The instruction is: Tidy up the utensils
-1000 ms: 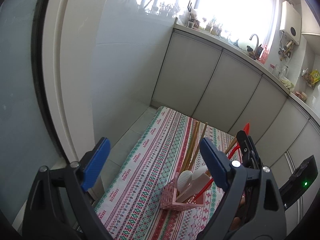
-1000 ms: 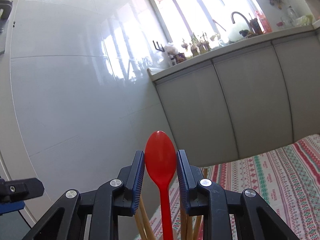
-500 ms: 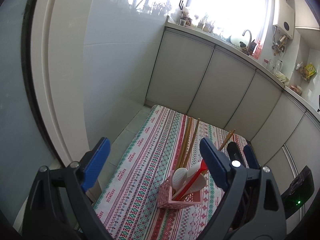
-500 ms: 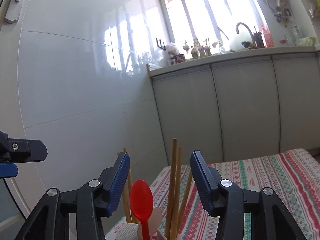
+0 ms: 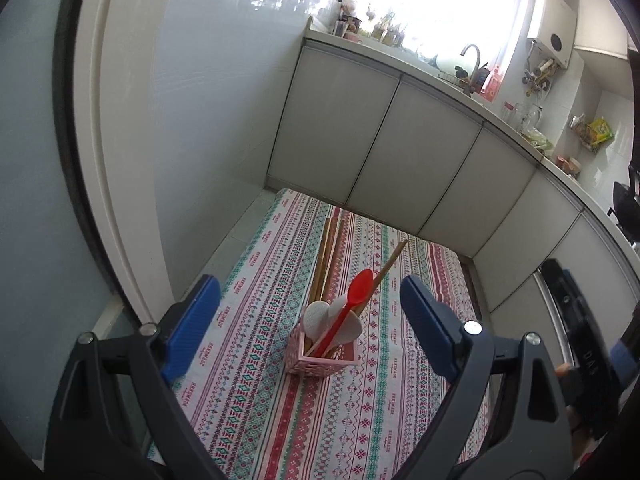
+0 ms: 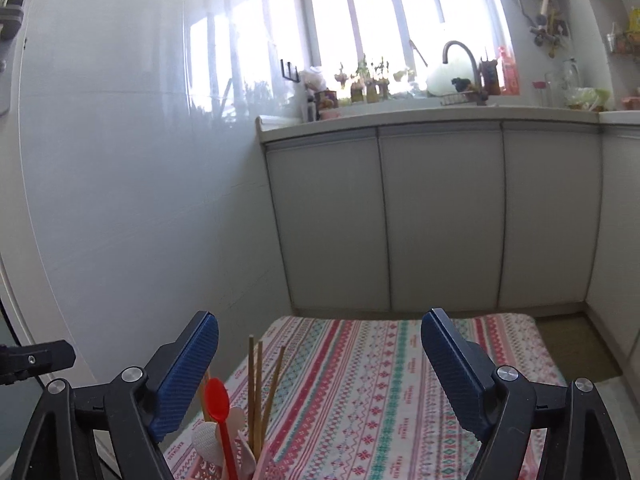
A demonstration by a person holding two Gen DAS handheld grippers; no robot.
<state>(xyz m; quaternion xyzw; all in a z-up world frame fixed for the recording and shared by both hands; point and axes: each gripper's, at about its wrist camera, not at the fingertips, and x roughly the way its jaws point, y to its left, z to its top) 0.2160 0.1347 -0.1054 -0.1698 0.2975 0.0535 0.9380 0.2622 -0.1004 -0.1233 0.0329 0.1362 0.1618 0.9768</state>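
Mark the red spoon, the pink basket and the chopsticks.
red spoon [image 5: 361,283], left wrist view, on its bowl.
pink basket [image 5: 320,365], left wrist view, on its front wall.
chopsticks [image 5: 326,252], left wrist view, on the shafts.

The patterned table [image 5: 256,380] lies bare over nearly all its top, so a hand can sweep freely along its near edge, its right side and its far end by the grey cabinets [image 6: 440,216]. The one obstacle is the pink holder [image 5: 322,354], standing towards the table's left side, with a red spoon [image 5: 352,296], white spoons [image 5: 316,316] and long wooden chopsticks [image 5: 326,256] sticking up and leaning out of it. The glossy wall [image 6: 140,160] runs close along the left edge, leaving only a narrow strip of floor there.
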